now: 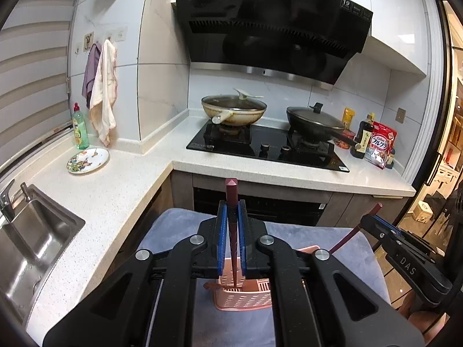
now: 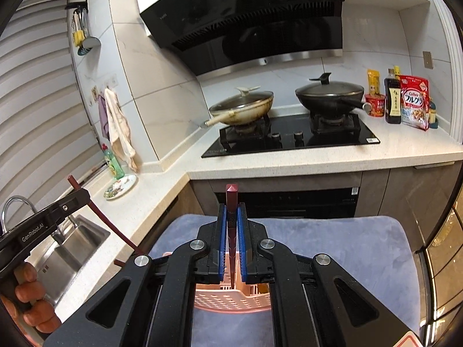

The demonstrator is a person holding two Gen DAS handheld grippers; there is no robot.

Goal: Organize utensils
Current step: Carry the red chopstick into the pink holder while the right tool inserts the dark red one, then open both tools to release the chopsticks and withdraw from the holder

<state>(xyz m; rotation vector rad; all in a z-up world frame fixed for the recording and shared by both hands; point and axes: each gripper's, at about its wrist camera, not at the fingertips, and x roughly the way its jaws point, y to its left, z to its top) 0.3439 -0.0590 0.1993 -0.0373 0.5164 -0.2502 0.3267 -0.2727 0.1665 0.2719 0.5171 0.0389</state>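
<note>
Two dark red chopsticks were in play: the left gripper [image 1: 231,217] clenched one chopstick [image 1: 231,199], the right gripper [image 2: 231,217] the other chopstick [image 2: 231,202], both tips over the single pink basket [image 1: 243,297].

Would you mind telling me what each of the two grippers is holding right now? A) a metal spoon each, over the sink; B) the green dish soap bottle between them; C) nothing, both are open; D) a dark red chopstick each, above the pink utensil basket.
D: the left gripper and the right gripper are each clamped on a dark red chopstick pointing down toward the pink utensil basket.
</note>
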